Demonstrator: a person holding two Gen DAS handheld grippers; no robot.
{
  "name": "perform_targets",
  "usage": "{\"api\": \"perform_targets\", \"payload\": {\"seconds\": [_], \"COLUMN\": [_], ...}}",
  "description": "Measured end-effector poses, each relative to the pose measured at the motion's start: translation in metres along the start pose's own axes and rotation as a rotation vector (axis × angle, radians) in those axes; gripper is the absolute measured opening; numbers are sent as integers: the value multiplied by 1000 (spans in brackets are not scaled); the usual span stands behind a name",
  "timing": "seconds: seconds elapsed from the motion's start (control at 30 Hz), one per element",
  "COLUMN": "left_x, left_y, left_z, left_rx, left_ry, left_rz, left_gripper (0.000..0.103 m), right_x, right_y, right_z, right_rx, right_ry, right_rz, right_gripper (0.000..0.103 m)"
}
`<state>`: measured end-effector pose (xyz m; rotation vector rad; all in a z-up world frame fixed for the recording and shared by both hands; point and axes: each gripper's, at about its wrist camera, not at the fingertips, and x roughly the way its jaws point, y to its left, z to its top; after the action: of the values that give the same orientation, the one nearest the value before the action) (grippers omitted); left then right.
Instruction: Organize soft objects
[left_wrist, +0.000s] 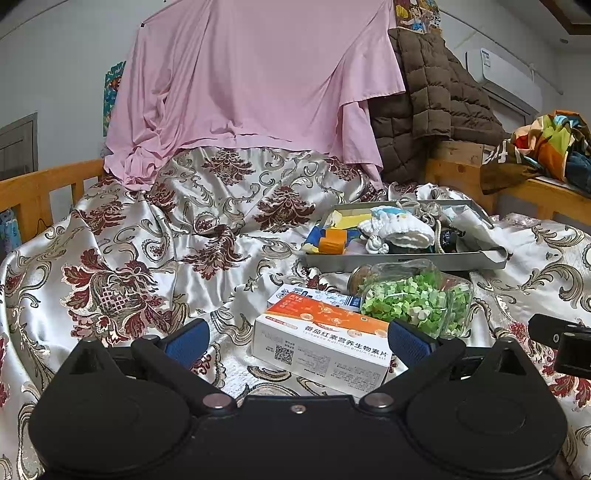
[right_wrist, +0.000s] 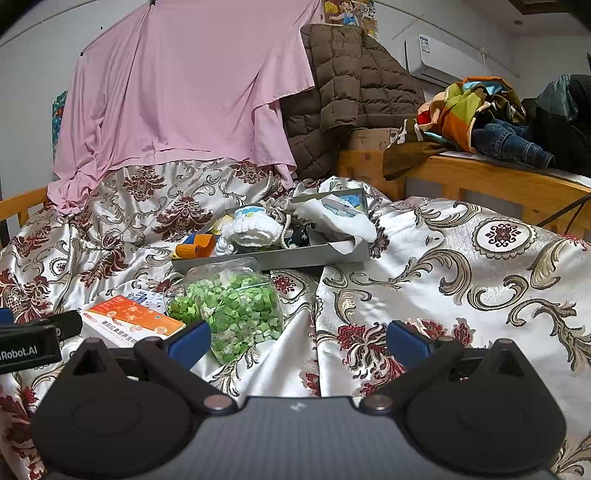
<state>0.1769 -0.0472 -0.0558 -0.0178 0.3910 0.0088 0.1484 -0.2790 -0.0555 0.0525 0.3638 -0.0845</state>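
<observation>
Well, left tongs (left_wrist: 298, 341) agape, right tongs (right_wrist: 298, 341) agape

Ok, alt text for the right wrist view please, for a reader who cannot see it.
The open right gripper hovers empty over a floral bedspread, with a clear jar of green pieces lying just ahead to its left. Behind the jar a grey tray holds a white knitted item and other soft things; an orange-and-white box lies at left.

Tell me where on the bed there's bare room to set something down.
Free: bedspread right of the jar of green pieces and gray tray, toward the wooden rail; also left of the orange-and-white box. Crowded: box, jar and tray cluster together.
</observation>
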Motion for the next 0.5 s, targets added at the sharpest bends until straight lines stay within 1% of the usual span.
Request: {"api": "perform_targets", "payload": {"seconds": [0.5], "left_x": [0], "left_y": [0], "left_z": [0], "left_rx": [0], "left_ry": [1], "left_rz": [0], "left_gripper": [102], "right_x": [0], "right_y": [3], "right_z": [-2], "right_rx": [-2], "right_ry": [-1], "right_rz": [3], "right_gripper": [103]}}
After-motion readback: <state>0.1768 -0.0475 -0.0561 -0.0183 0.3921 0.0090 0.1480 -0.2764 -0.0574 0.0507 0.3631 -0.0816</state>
